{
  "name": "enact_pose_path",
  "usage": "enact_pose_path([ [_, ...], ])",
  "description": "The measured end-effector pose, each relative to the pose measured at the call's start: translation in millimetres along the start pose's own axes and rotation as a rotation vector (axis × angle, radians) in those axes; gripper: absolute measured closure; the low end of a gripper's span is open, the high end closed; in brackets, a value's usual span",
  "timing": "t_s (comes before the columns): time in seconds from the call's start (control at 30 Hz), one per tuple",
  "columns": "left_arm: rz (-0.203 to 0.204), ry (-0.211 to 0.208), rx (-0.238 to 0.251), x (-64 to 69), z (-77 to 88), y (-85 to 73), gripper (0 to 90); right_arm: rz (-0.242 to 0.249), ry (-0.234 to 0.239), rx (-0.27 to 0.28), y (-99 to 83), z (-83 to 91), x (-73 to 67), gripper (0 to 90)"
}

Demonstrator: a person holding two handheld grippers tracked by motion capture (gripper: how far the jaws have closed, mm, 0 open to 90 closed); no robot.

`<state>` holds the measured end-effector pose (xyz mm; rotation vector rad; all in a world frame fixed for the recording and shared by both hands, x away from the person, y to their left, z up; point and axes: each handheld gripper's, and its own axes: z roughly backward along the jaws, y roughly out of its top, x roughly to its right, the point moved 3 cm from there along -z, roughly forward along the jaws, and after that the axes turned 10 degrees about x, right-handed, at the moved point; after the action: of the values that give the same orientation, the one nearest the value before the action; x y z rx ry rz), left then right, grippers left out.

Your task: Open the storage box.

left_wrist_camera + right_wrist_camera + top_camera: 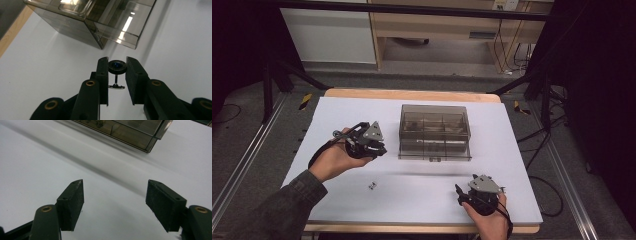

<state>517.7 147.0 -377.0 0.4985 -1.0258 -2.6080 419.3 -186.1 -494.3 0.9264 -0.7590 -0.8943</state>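
White table (362, 200), dim workshop

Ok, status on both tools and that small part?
Left tool shut on the wheel, lifted off the table. Right tool open, empty, low over the table. Box ahead, lid closed. Another small part lies loose on the table.

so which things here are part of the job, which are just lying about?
In the job:
- small dark wheel part, clamped in left hand-held gripper
- smoked plastic compartment box

Lying about:
- small metal piece on the white table
- right hand-held gripper, open, idle
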Motion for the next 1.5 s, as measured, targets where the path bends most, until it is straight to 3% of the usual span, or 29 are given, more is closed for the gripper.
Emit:
enact_pose_path([
  [0.33, -0.030, -0.012, 0.019, 4.2, -4.5, 24.6, 73.1, -0.004, 0.004, -0.004, -0.1, -0.5, 0.0, 30.2],
  [0.77, -0.046, -0.043, 0.047, 13.0, -22.2, 51.0, 73.1, -0.012, 0.008, -0.013, -0.8, -1.3, 0.8, 28.9],
  [0.93, -0.051, -0.058, 0.075, 17.5, -36.8, 64.8, 73.1, -0.012, 0.003, -0.013, -0.8, -0.6, 1.4, 28.8],
  [1.23, 0.004, -0.098, 0.145, 21.1, -63.2, 77.6, 73.1, -0.015, 0.004, -0.009, -0.5, -0.4, 1.5, 28.8],
  [1.5, 0.020, -0.116, 0.165, 25.9, -82.8, 85.8, 73.2, -0.025, 0.002, -0.003, 0.0, 0.0, 1.3, 28.8],
])
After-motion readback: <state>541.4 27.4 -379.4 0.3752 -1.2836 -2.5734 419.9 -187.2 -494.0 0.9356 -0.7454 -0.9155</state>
